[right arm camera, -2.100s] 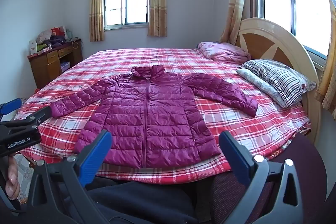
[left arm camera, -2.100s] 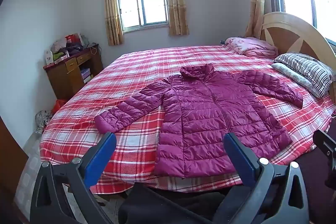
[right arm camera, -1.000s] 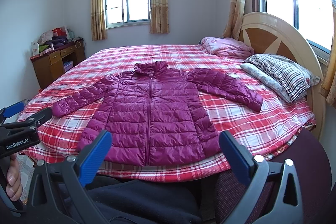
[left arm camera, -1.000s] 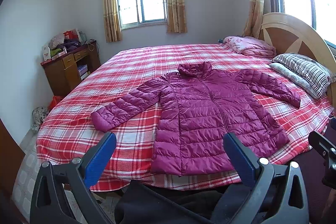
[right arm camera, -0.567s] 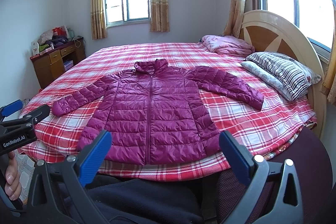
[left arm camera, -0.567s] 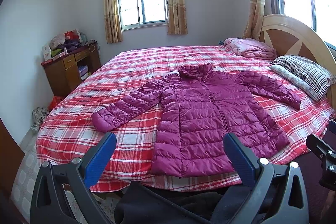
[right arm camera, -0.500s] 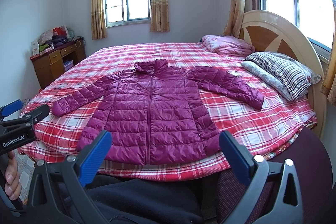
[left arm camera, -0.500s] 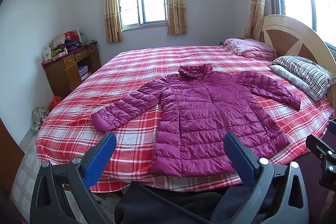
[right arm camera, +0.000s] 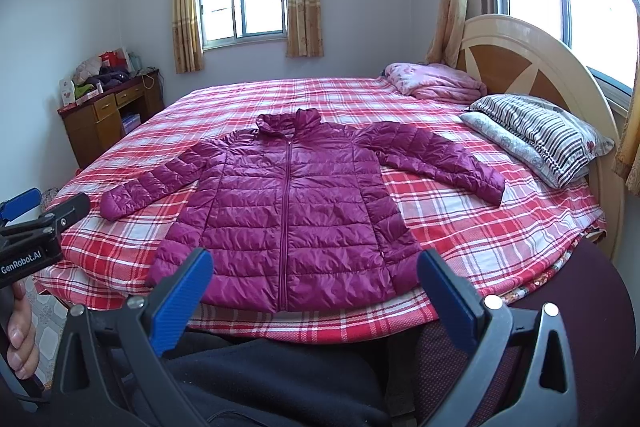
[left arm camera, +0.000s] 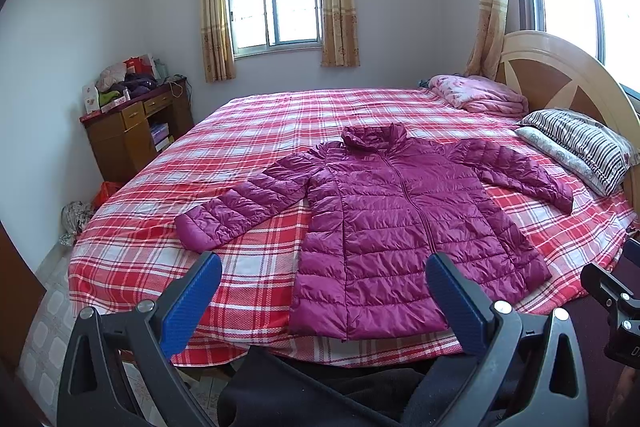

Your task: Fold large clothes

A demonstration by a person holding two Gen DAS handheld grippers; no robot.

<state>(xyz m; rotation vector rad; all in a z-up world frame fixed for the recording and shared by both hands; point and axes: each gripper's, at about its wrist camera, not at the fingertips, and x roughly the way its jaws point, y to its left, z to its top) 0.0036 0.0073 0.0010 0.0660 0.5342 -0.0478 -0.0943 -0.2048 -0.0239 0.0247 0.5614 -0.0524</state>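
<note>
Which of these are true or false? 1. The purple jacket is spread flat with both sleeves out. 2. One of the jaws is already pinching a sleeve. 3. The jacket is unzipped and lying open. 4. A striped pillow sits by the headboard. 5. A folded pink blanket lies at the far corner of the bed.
1. The purple jacket is spread flat with both sleeves out. True.
2. One of the jaws is pinching a sleeve. False: the left gripper and right gripper are both open, short of the bed, touching nothing.
3. The jacket is unzipped. False: it is zipped to the collar.
4. A striped pillow sits by the headboard. True.
5. A folded pink blanket lies at the far corner. True.
</note>
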